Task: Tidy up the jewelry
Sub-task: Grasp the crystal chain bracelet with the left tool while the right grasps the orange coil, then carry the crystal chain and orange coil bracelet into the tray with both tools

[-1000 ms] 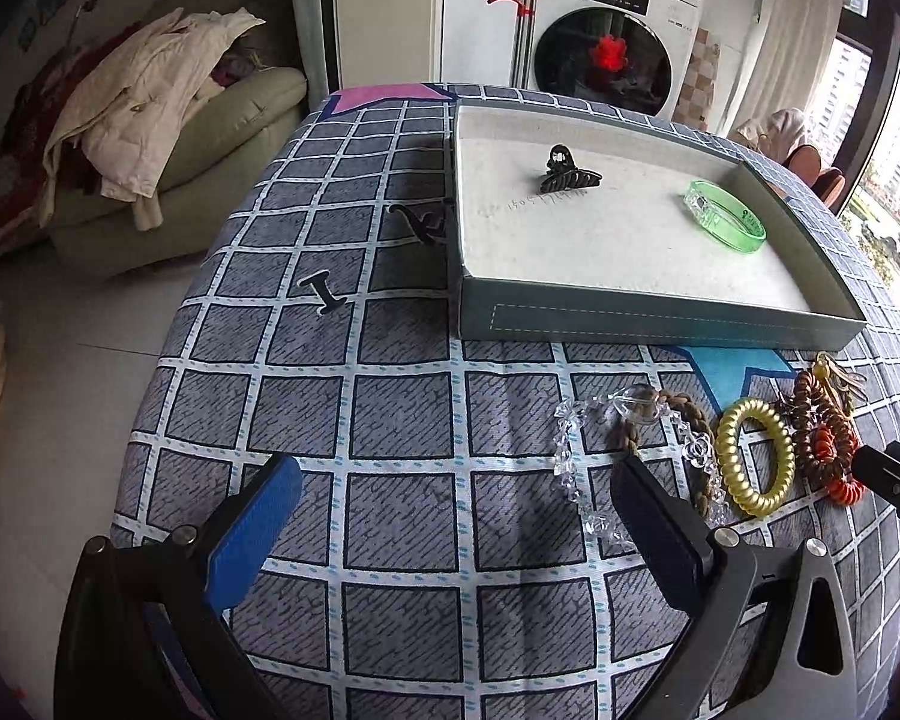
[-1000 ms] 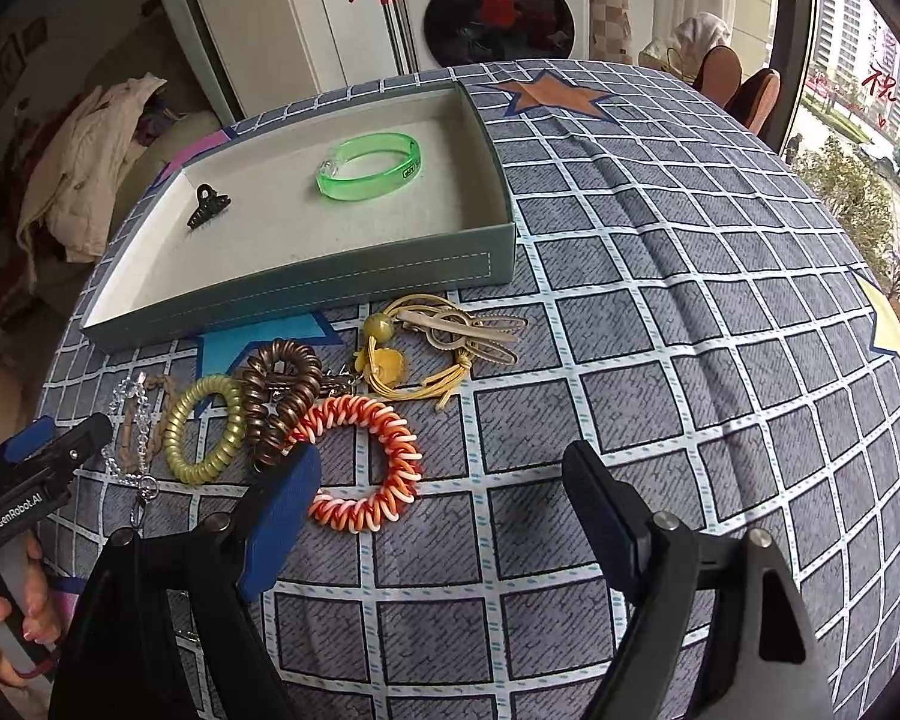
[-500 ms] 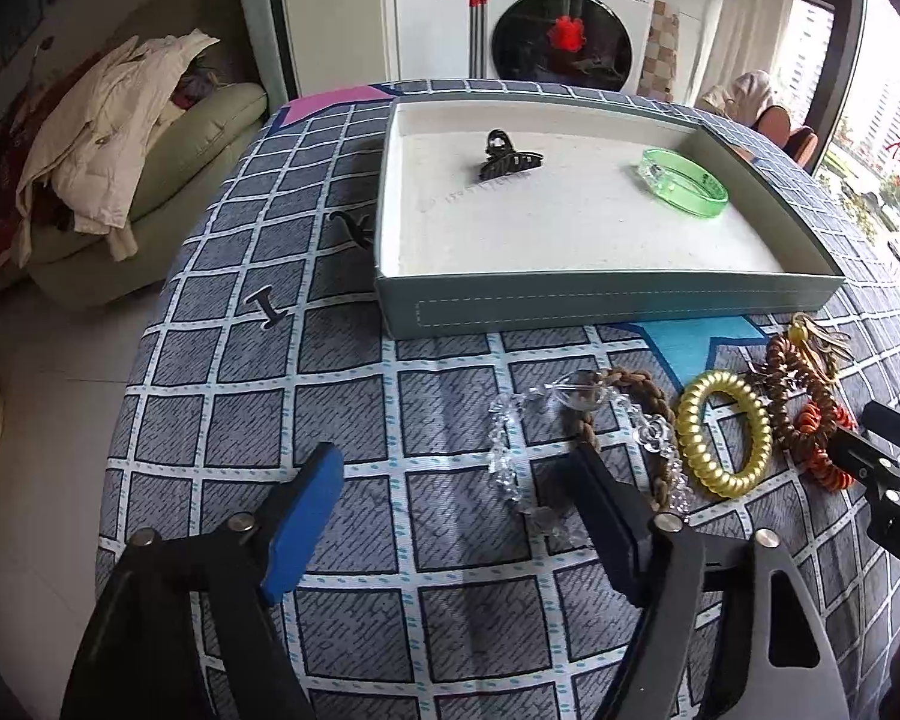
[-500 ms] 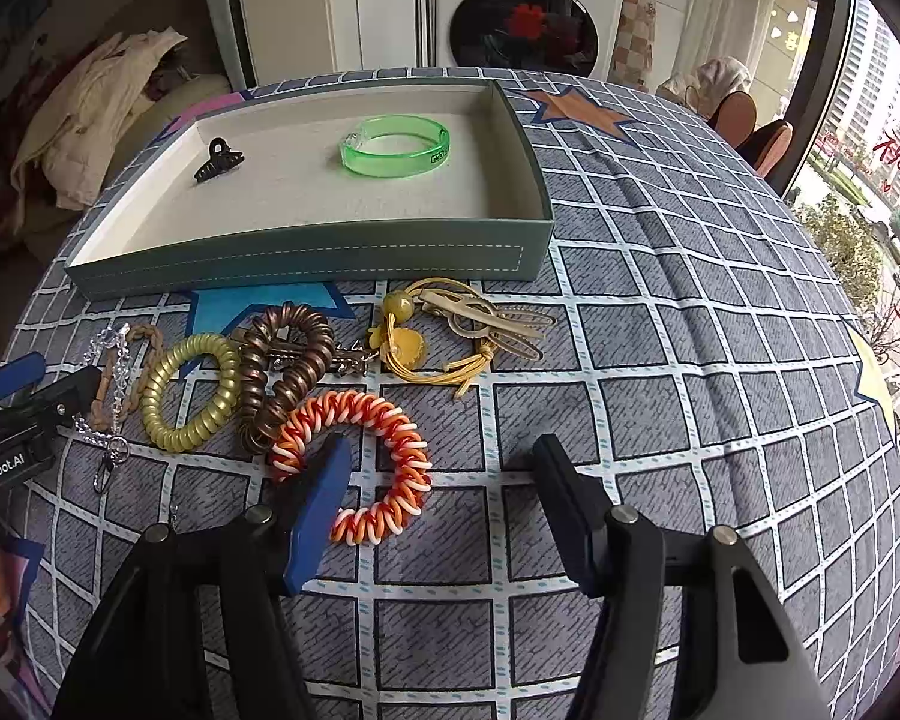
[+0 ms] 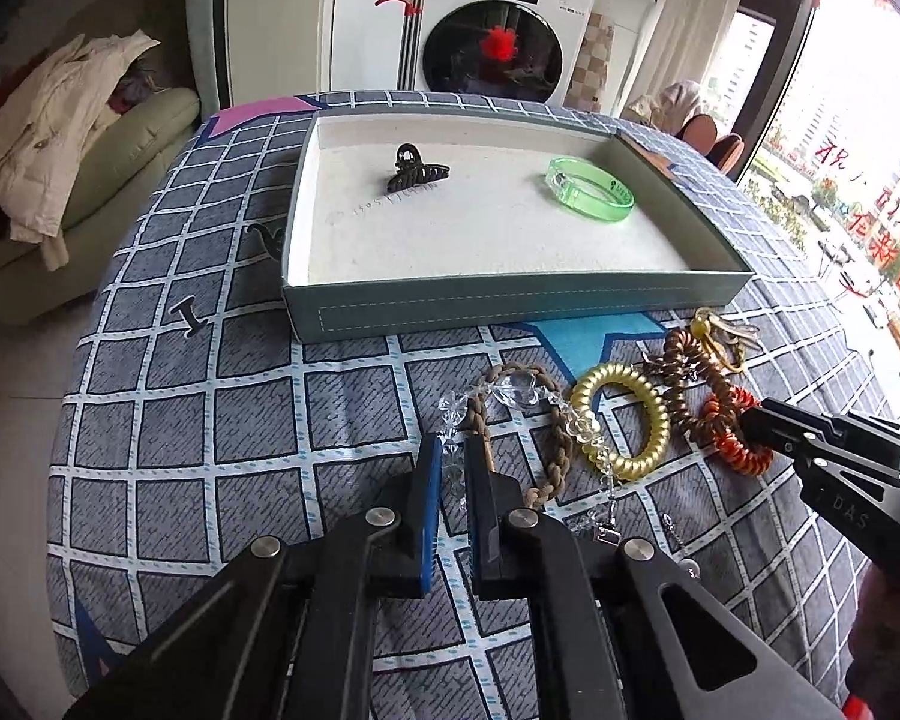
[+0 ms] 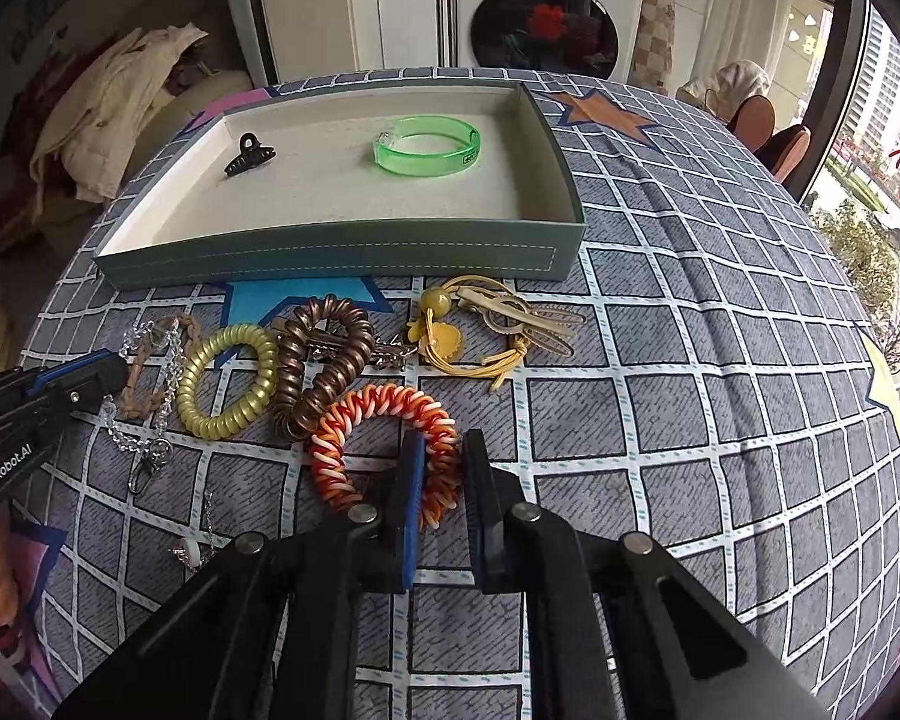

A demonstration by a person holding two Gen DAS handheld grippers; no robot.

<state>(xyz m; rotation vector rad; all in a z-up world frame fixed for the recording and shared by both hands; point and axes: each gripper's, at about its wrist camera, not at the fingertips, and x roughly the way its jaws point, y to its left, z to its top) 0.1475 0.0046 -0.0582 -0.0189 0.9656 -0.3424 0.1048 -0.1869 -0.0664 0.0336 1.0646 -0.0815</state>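
Jewelry lies in a loose row on the desk (image 6: 720, 360), just in front of the near wall of a shallow grey-green tray (image 6: 342, 255). Inside the tray rest a dark claw hair clip (image 6: 247, 156) toward its left end and a clear green bangle (image 6: 429, 145) toward its right, well apart. In the row, from the left: a crystal bead chain (image 5: 513, 390) tangled with a brown braided cord (image 5: 555, 420), a gold spiral hair tie (image 6: 228, 381), a brown spiral hair tie (image 6: 324, 363), an orange-and-white spiral hair tie (image 6: 384, 441) nearest the front edge, and a yellow corded charm (image 6: 444, 339). The left tool (image 5: 453, 456) is clamped on the crystal bead chain, its jaws nearly together. The right tool (image 6: 441, 468) is clamped on the near side of the orange-and-white spiral hair tie.
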